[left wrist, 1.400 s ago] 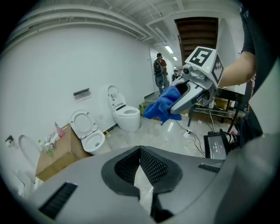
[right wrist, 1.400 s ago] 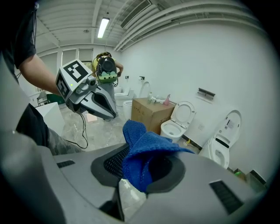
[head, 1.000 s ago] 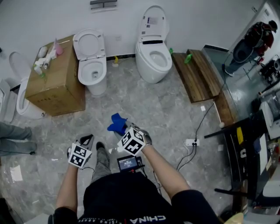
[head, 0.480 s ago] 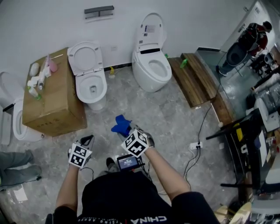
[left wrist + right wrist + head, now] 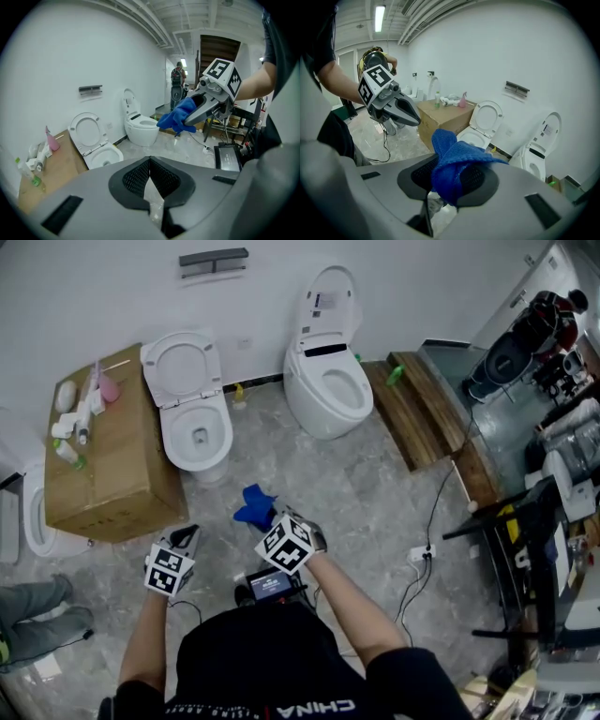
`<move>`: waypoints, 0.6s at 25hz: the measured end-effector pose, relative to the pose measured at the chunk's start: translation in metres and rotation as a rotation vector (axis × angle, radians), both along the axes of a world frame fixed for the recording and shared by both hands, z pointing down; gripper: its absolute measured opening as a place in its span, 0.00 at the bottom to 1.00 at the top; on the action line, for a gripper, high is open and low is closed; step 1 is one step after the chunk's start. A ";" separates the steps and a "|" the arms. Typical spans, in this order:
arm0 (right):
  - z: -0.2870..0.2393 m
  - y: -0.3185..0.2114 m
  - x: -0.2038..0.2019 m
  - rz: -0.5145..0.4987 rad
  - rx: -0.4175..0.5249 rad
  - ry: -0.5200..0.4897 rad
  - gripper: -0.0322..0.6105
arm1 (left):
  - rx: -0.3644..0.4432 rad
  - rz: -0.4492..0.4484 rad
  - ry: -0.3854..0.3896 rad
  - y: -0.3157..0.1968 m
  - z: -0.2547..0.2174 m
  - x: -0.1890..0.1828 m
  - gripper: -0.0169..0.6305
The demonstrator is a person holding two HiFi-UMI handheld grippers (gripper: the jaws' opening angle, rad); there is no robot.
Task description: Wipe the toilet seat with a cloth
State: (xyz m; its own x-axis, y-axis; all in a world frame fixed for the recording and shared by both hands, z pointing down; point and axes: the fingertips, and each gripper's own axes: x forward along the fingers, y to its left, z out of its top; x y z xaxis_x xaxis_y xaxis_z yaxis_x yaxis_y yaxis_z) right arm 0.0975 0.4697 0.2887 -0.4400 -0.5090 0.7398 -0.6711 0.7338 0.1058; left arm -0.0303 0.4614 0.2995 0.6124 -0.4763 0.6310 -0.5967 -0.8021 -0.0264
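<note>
My right gripper is shut on a crumpled blue cloth, held above the grey floor; in the right gripper view the cloth bulges out between the jaws. To its left, my left gripper is shut with nothing in it, its jaws meeting over bare floor. A white toilet with its lid raised stands ahead by the wall. A second white toilet, also with the lid up, stands to its right. Both grippers are well short of either toilet.
A cardboard box with bottles on top stands left of the first toilet, another toilet beyond it. A wooden platform, a power strip with cables and black racks lie right. A person's legs show at lower left.
The view has shifted: the toilets and box sit a little lower and further left in frame. Both grippers keep their poses, and the cloth stays in the right one.
</note>
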 end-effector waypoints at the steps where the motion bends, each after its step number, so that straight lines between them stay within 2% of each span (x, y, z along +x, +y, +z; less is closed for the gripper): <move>1: 0.003 -0.010 0.000 -0.002 -0.006 -0.006 0.22 | -0.003 -0.006 0.004 -0.009 0.002 0.000 0.04; 7: 0.021 -0.089 -0.003 -0.057 -0.029 -0.026 0.22 | -0.029 -0.052 -0.010 -0.077 0.019 0.002 0.04; 11: 0.035 -0.166 -0.005 -0.087 -0.057 -0.055 0.22 | -0.047 -0.088 -0.008 -0.149 0.023 0.002 0.04; 15: 0.028 -0.240 -0.001 -0.121 -0.075 -0.080 0.22 | -0.043 -0.130 -0.004 -0.223 0.007 0.010 0.04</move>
